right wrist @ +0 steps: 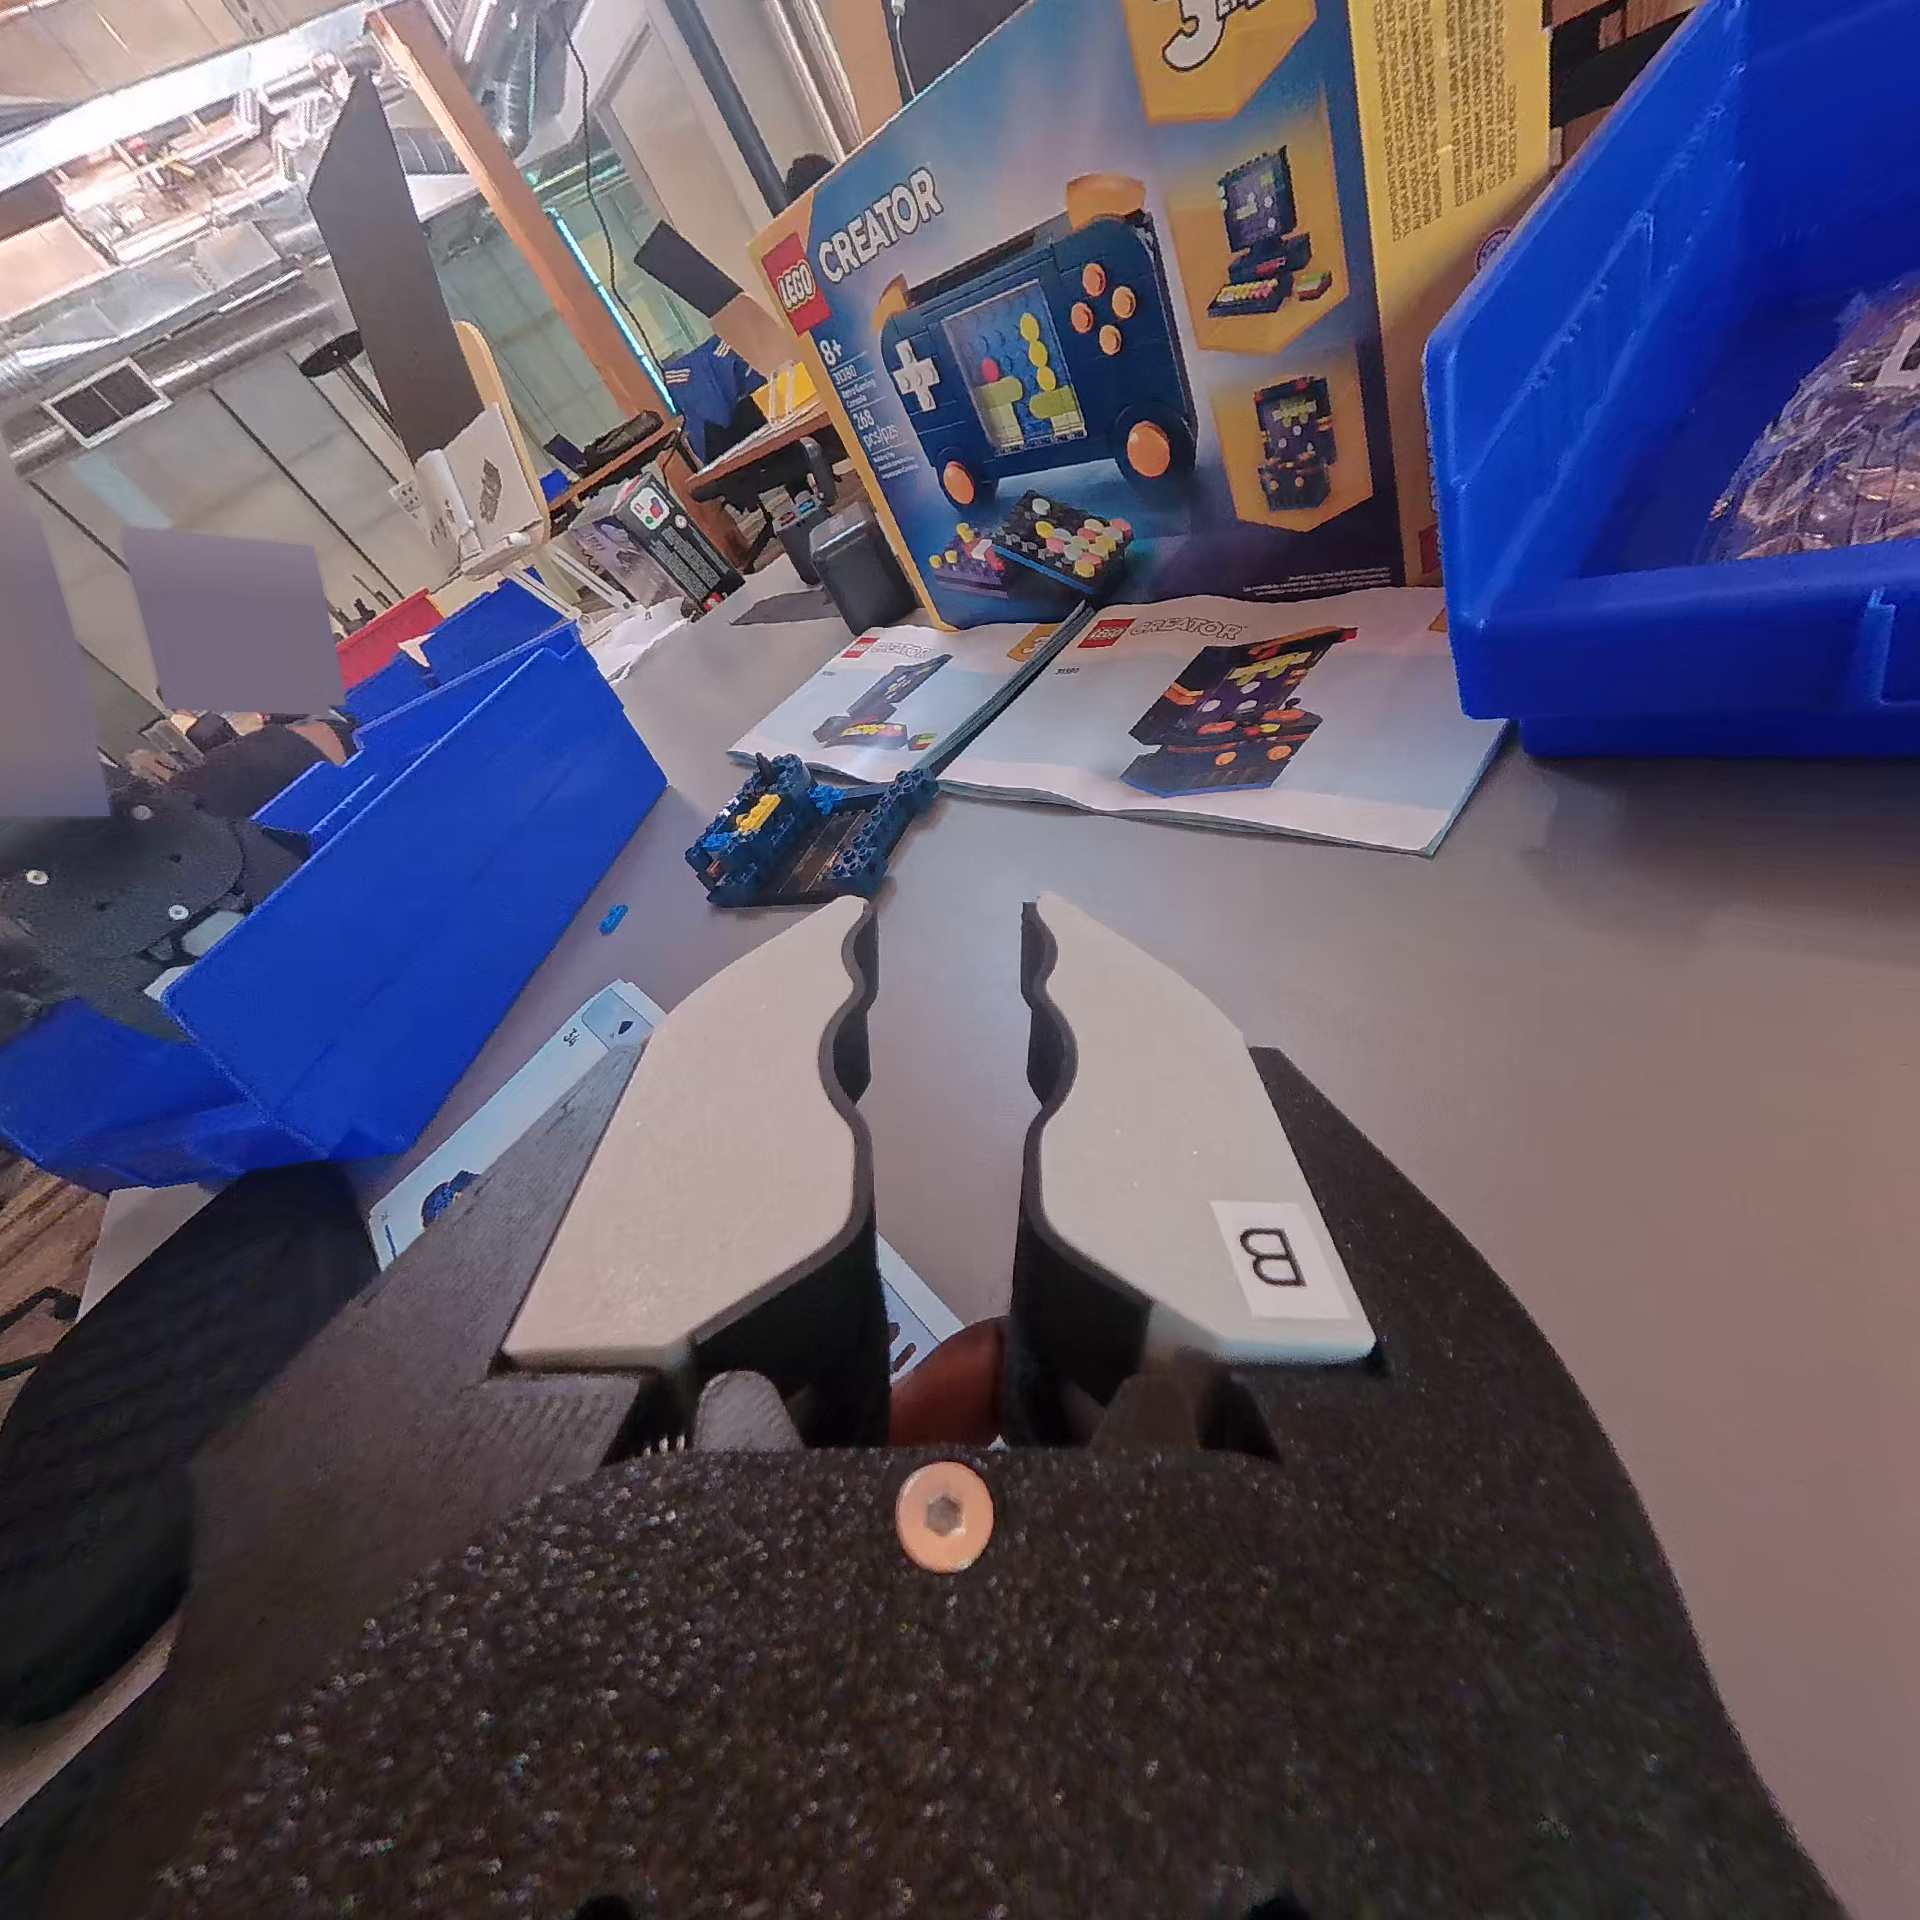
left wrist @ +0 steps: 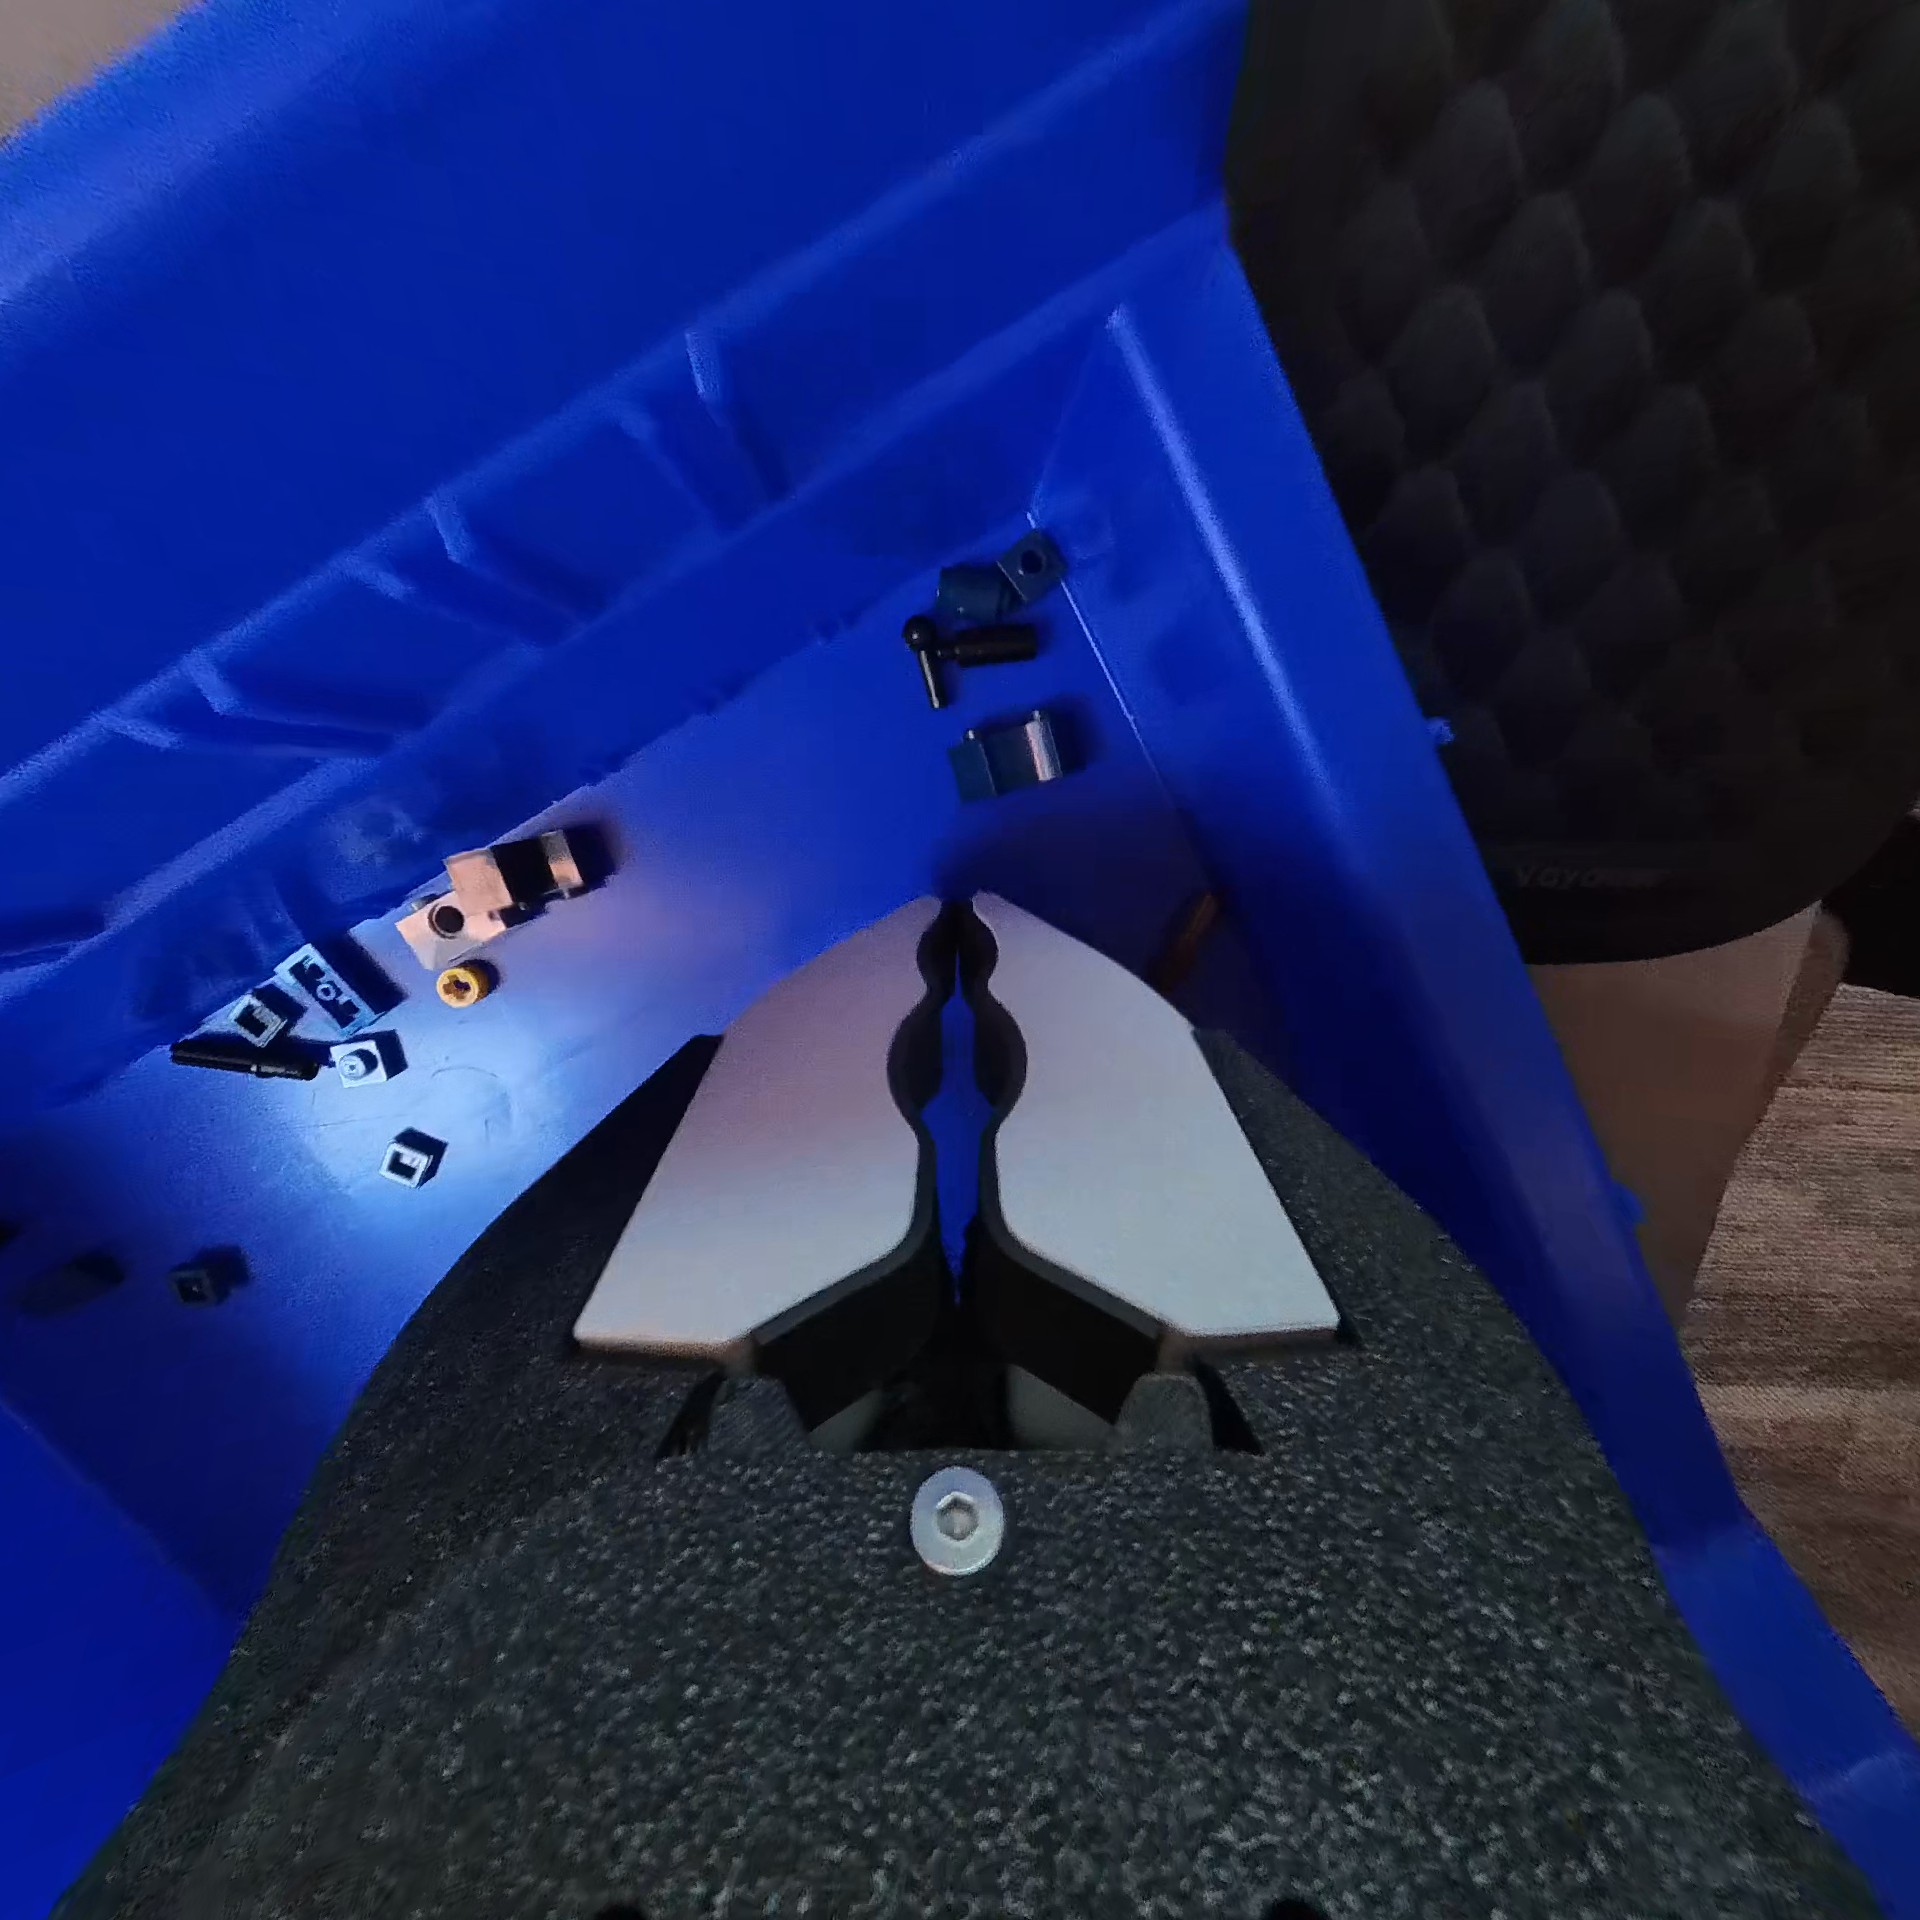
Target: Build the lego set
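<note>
My left gripper (left wrist: 961, 906) is inside a blue bin (left wrist: 1299, 727), low over its floor near the right wall. Its fingertips (left wrist: 914, 935) are pressed together and I see nothing between them. A dark blue piece (left wrist: 1013, 753) and black pins (left wrist: 966, 649) lie just beyond the tips. Grey bricks (left wrist: 499, 883), a yellow round piece (left wrist: 464, 984) and several small dark pieces lie to the left. My right gripper (right wrist: 945, 920) is open and empty above a grey table (right wrist: 1455, 1039). A partly built dark blue brick model (right wrist: 795, 842) stands just beyond its left fingertip.
An open instruction booklet (right wrist: 1195, 727) lies behind the model, with the set's box (right wrist: 1091, 312) upright behind it. A blue bin holding a plastic bag (right wrist: 1662, 468) stands at the right and blue bins (right wrist: 416, 914) at the left. A tiny blue piece (right wrist: 613, 916) lies on the table. Some 35 cm of space lies between my two pairs of fingers. My right tips are about 35 cm from the yellow round piece (left wrist: 464, 984), my left tips only 9 cm.
</note>
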The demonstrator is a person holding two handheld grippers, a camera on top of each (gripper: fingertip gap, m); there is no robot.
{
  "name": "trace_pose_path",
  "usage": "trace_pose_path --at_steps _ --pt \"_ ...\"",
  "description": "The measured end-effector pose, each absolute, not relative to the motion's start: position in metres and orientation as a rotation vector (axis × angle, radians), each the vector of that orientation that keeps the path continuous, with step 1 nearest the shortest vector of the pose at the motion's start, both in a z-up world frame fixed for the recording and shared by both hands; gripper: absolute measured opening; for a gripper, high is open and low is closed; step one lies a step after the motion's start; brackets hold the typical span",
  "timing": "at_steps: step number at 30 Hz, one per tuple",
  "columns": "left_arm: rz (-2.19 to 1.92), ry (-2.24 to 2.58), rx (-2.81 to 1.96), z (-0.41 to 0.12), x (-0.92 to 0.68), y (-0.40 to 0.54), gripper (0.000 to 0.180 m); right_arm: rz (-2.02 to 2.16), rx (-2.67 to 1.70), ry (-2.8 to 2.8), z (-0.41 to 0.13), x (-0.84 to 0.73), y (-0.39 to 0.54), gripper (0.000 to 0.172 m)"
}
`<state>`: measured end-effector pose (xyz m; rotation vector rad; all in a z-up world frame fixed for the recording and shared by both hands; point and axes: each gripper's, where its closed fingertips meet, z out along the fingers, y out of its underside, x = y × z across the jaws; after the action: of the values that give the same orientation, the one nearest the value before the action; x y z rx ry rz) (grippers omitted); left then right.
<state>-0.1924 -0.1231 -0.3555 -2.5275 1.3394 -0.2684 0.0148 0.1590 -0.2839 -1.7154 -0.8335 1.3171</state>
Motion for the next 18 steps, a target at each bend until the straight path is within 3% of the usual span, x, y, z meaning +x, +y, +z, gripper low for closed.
trace_pose_path --at_steps 14,18 --pt "-0.206 1.087 -2.36 -0.316 -0.201 -0.096 0.003 1.324 -1.721 -0.828 -0.285 0.015 0.16 0.026" --pt "-0.293 1.119 -2.405 -0.323 -0.178 -0.096 0.015 1.325 -1.729 -0.828 -0.286 0.015 0.16 0.026"
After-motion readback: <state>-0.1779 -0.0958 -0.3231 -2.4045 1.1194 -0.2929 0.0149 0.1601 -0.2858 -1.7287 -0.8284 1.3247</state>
